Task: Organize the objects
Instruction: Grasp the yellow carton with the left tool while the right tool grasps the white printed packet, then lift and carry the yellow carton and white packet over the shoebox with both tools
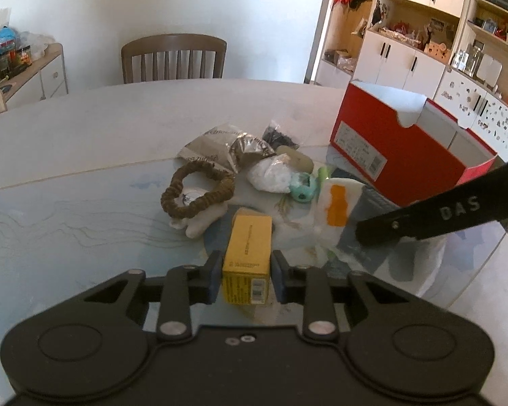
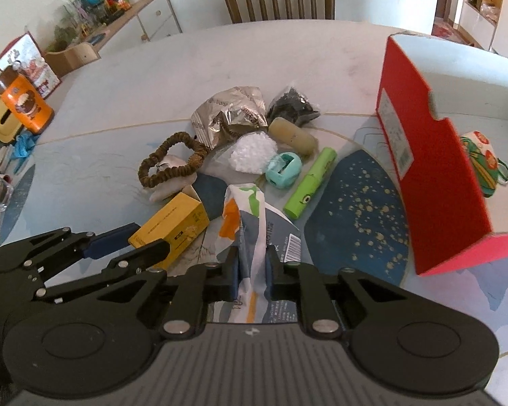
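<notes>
Both tools loaded at once. Left tool [image 1: 244, 272] clamps the yellow box [image 1: 249, 253] by its near end; box lies near centre of the tabletop [image 1: 84, 142], whether lifted or resting is hard to tell. Right tool [image 2: 252, 272] is closed on a white packet [image 2: 250, 223] with orange and green print, just right of the box.

Step in hand, as judged: pick-up phase, both items gripped, neither yet in the red box [image 2: 433, 176], which stands open at the right. Next move calls for lifting clear of the pile and carrying rightward over the red wall, one tool at a time to avoid crossing.

Pile beyond: bead ring [image 2: 171, 160], foil bag [image 2: 230, 115], green tube [image 2: 310, 182], teal case [image 2: 284, 169].

Poorly seen: red box interior mostly cut off; something patterned lies inside, kind unclear. Object under the bead ring is largely hidden. Packet's near end is masked by the right tool.
</notes>
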A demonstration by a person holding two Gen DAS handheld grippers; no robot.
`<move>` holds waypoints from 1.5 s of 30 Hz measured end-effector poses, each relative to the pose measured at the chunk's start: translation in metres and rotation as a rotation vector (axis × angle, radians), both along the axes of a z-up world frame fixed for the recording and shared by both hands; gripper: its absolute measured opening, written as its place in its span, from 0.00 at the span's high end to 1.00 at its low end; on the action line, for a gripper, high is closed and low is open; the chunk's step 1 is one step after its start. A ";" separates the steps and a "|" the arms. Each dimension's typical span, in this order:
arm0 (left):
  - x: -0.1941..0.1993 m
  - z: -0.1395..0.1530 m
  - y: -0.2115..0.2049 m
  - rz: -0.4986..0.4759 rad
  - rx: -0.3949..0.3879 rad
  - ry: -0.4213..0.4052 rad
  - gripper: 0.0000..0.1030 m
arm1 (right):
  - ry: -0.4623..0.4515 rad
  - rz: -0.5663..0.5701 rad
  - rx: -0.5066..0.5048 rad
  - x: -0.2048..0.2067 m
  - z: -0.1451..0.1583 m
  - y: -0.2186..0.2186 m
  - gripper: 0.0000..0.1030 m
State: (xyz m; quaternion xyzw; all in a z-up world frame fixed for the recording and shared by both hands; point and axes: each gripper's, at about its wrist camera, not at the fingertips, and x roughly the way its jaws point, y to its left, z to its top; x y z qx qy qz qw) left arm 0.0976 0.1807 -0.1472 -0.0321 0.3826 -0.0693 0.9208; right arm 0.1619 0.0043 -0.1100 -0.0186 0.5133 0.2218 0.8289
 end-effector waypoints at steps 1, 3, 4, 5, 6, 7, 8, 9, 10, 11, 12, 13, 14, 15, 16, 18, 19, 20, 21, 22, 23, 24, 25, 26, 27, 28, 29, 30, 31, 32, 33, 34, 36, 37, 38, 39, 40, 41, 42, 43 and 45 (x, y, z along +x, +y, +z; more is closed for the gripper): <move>-0.002 0.001 -0.002 -0.001 0.003 -0.001 0.73 | -0.003 0.003 0.004 -0.002 0.002 -0.004 0.87; -0.005 0.003 -0.005 0.003 0.003 0.001 0.73 | -0.006 0.006 0.014 -0.006 0.008 -0.013 0.87; -0.007 0.005 -0.006 0.006 -0.004 -0.001 0.73 | -0.005 0.005 0.021 -0.008 0.011 -0.018 0.87; -0.009 0.007 -0.007 0.006 -0.008 -0.005 0.73 | -0.003 0.006 0.030 -0.009 0.014 -0.023 0.87; -0.010 0.010 -0.009 0.008 -0.011 -0.009 0.74 | -0.004 0.006 0.037 -0.011 0.017 -0.028 0.87; -0.012 0.013 -0.010 0.010 -0.013 -0.014 0.74 | -0.004 0.005 0.042 -0.012 0.021 -0.033 0.87; -0.013 0.016 -0.011 0.009 -0.016 -0.019 0.74 | -0.005 0.007 0.050 -0.013 0.025 -0.038 0.87; -0.014 0.019 -0.013 0.008 -0.019 -0.026 0.74 | -0.008 0.008 0.058 -0.014 0.029 -0.043 0.87; -0.015 0.023 -0.015 0.009 -0.021 -0.032 0.74 | -0.012 0.006 0.063 -0.015 0.033 -0.047 0.87; -0.016 0.026 -0.017 0.006 -0.025 -0.040 0.74 | -0.012 0.003 0.070 -0.015 0.036 -0.053 0.87; -0.016 0.030 -0.020 -0.001 -0.030 -0.048 0.74 | -0.013 0.001 0.082 -0.016 0.040 -0.058 0.87; -0.017 0.034 -0.023 -0.014 -0.033 -0.057 0.74 | -0.016 -0.005 0.089 -0.016 0.044 -0.064 0.87; -0.018 0.038 -0.025 -0.017 -0.035 -0.061 0.74 | -0.017 -0.013 0.093 -0.016 0.047 -0.069 0.87; -0.018 0.042 -0.029 -0.022 -0.040 -0.064 0.74 | -0.015 -0.017 0.101 -0.015 0.050 -0.075 0.87; -0.018 0.046 -0.032 -0.026 -0.045 -0.069 0.74 | -0.015 -0.020 0.109 -0.015 0.053 -0.080 0.87; -0.017 0.054 -0.039 -0.033 -0.052 -0.083 0.74 | -0.026 -0.026 0.114 -0.016 0.060 -0.091 0.87; -0.016 0.058 -0.042 -0.039 -0.057 -0.089 0.74 | -0.029 -0.029 0.118 -0.015 0.063 -0.097 0.87; -0.016 0.062 -0.045 -0.044 -0.065 -0.098 0.74 | -0.031 -0.034 0.123 -0.015 0.066 -0.102 0.87; -0.016 0.068 -0.049 -0.051 -0.072 -0.109 0.74 | -0.032 -0.041 0.126 -0.014 0.068 -0.109 0.87; -0.015 0.072 -0.053 -0.056 -0.076 -0.118 0.74 | -0.035 -0.048 0.127 -0.014 0.071 -0.114 0.87; -0.015 0.077 -0.056 -0.062 -0.082 -0.128 0.74 | -0.038 -0.054 0.131 -0.013 0.074 -0.120 0.87; -0.014 0.082 -0.060 -0.068 -0.091 -0.138 0.74 | -0.042 -0.059 0.134 -0.012 0.077 -0.126 0.87; -0.013 0.087 -0.064 -0.077 -0.098 -0.150 0.74 | -0.048 -0.065 0.136 -0.011 0.081 -0.133 0.87; -0.012 0.092 -0.069 -0.085 -0.101 -0.160 0.74 | -0.054 -0.072 0.138 -0.010 0.084 -0.139 0.87; -0.010 0.097 -0.074 -0.093 -0.104 -0.173 0.74 | -0.061 -0.083 0.134 -0.009 0.088 -0.145 0.87; -0.008 0.101 -0.078 -0.101 -0.108 -0.182 0.74 | -0.065 -0.092 0.130 -0.007 0.091 -0.151 0.87; -0.006 0.106 -0.082 -0.112 -0.115 -0.188 0.74 | -0.072 -0.102 0.129 -0.006 0.094 -0.157 0.87; -0.003 0.110 -0.087 -0.118 -0.123 -0.192 0.74 | -0.077 -0.111 0.128 -0.003 0.096 -0.164 0.87; 0.000 0.113 -0.092 -0.129 -0.127 -0.198 0.74 | -0.083 -0.121 0.127 0.000 0.099 -0.170 0.87; 0.002 0.116 -0.097 -0.141 -0.123 -0.205 0.74 | -0.090 -0.127 0.127 0.003 0.101 -0.176 0.87; 0.005 0.118 -0.102 -0.151 -0.119 -0.212 0.74 | -0.104 -0.136 0.126 0.006 0.105 -0.183 0.87; 0.008 0.120 -0.108 -0.164 -0.117 -0.216 0.74 | -0.117 -0.145 0.125 0.009 0.108 -0.188 0.87; 0.015 0.123 -0.117 -0.180 -0.121 -0.218 0.74 | -0.141 -0.164 0.127 0.016 0.114 -0.202 0.87; 0.020 0.123 -0.122 -0.184 -0.123 -0.213 0.74 | -0.153 -0.172 0.124 0.020 0.117 -0.207 0.87; 0.023 0.123 -0.127 -0.190 -0.122 -0.210 0.74 | -0.166 -0.181 0.121 0.024 0.119 -0.213 0.87; 0.026 0.124 -0.132 -0.196 -0.116 -0.212 0.74 | -0.172 -0.188 0.120 0.028 0.121 -0.217 0.87; 0.030 0.125 -0.138 -0.203 -0.110 -0.215 0.74 | -0.178 -0.195 0.119 0.032 0.121 -0.222 0.87; 0.033 0.126 -0.142 -0.209 -0.111 -0.214 0.74 | -0.182 -0.201 0.118 0.037 0.122 -0.226 0.87; 0.036 0.127 -0.146 -0.215 -0.113 -0.212 0.74 | -0.188 -0.207 0.114 0.042 0.122 -0.230 0.87; 0.040 0.127 -0.152 -0.218 -0.112 -0.209 0.74 | -0.194 -0.211 0.110 0.046 0.122 -0.234 0.87; 0.048 0.126 -0.162 -0.226 -0.112 -0.195 0.74 | -0.202 -0.219 0.104 0.055 0.121 -0.240 0.87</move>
